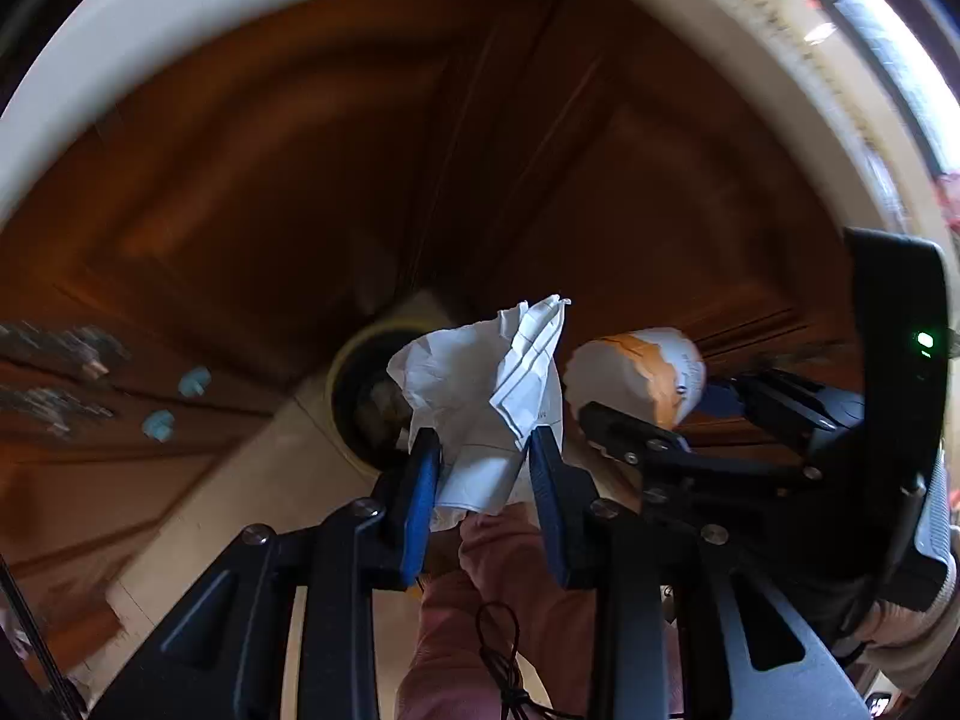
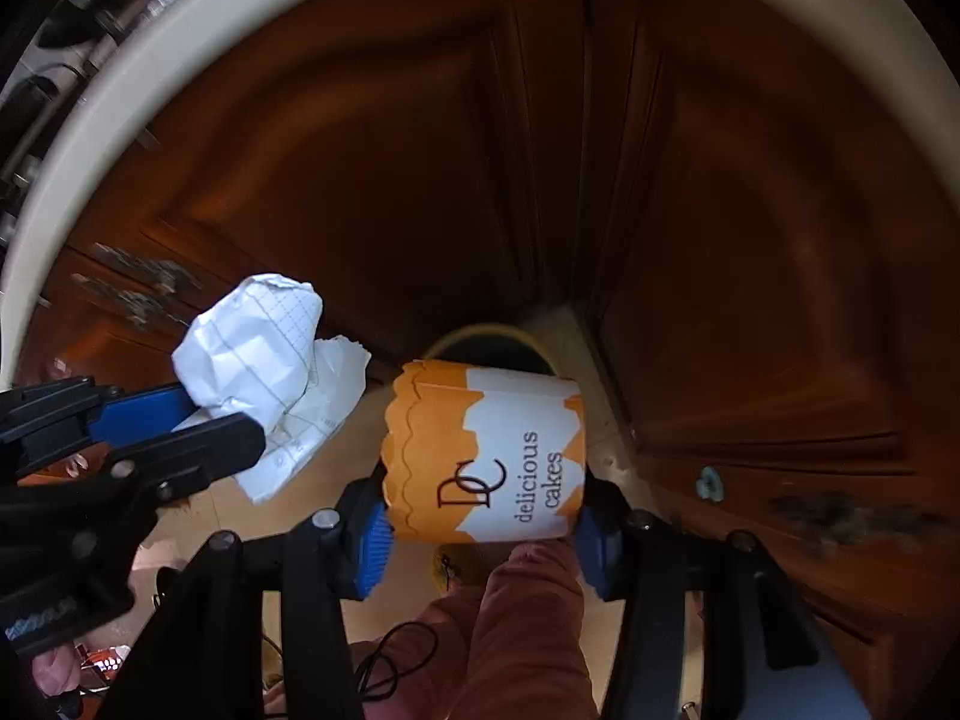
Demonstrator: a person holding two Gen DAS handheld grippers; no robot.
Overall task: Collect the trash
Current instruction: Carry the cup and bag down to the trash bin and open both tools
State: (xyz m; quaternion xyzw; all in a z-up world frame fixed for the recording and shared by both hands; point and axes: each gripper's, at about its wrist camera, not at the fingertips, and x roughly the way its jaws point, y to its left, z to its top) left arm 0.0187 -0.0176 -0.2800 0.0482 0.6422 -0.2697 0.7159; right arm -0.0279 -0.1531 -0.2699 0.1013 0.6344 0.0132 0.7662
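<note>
Here, a crumpled white paper (image 1: 486,396) is pinched between the blue pads of the left gripper (image 1: 480,468), its jaws closed narrowly on the lower part of the wad while the creased upper part fans out above them. In the right wrist view the same paper (image 2: 258,354) is seen at the left, clamped at the tip of the left gripper (image 2: 198,426), with faint grid lines printed on it. An orange-and-white paper cup (image 2: 489,456) marked "delicious cakes" is held sideways by the right gripper (image 2: 480,516), the blue pads pressed against its two sides. From the left wrist view that cup (image 1: 642,378) is seen just to the right of the paper, gripped by the right gripper (image 1: 654,420). Both items are held in the air, near each other but apart, above a round bin with a yellowish rim (image 2: 480,342) that stands on a pale floor (image 2: 312,480). The bin's dark opening (image 1: 360,396) is partly hidden behind the paper. Dark wooden cabinet doors (image 2: 420,150) fill the background, and a pink-trousered leg (image 2: 516,630) is seen below the grippers.
</note>
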